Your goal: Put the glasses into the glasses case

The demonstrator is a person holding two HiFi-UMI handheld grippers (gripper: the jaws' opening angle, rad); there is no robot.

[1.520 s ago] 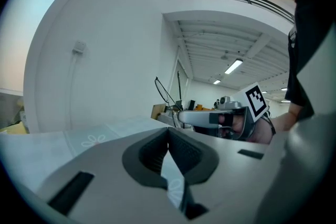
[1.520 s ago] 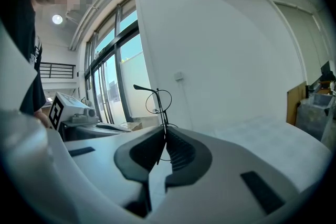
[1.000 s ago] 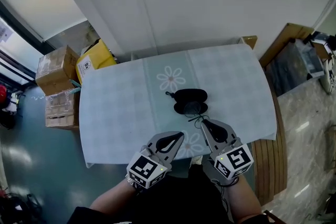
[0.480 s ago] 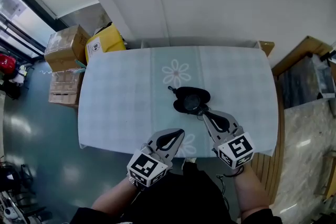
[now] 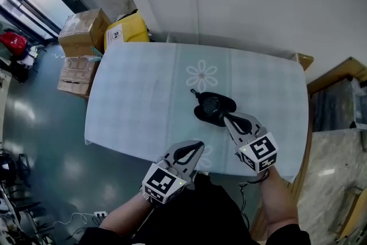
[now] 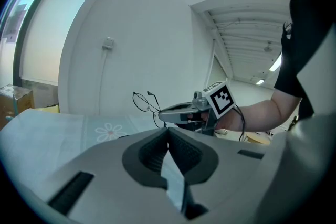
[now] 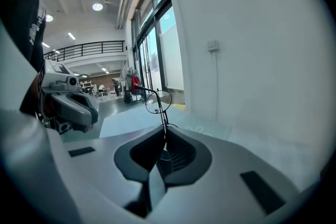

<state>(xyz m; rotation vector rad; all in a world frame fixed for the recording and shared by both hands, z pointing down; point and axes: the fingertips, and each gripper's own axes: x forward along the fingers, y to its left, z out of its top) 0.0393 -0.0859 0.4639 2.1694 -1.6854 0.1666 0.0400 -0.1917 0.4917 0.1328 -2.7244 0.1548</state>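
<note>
On the table (image 5: 132,94): black glasses case (image 5: 221,105) lies open near the front edge, just on the near side of the flower print (image 5: 202,76)
Right gripper (image 5: 227,118): jaws pinched on one thin arm of the glasses (image 7: 160,105), the round wire frame standing up beyond the jaw tips
Glasses position: held off the table, at or just above the near side of the case; the head view is too small to say whether they touch it
Left gripper (image 5: 197,146): jaws together with nothing between them, held at the table's front edge, apart from the case
Done, by the look of it: pickup complete, grip secure, case already open
Left to do: lower the frame into the open half, let go, probably shut the lid
Progress estimate: roughly midway, placement not yet made
</note>
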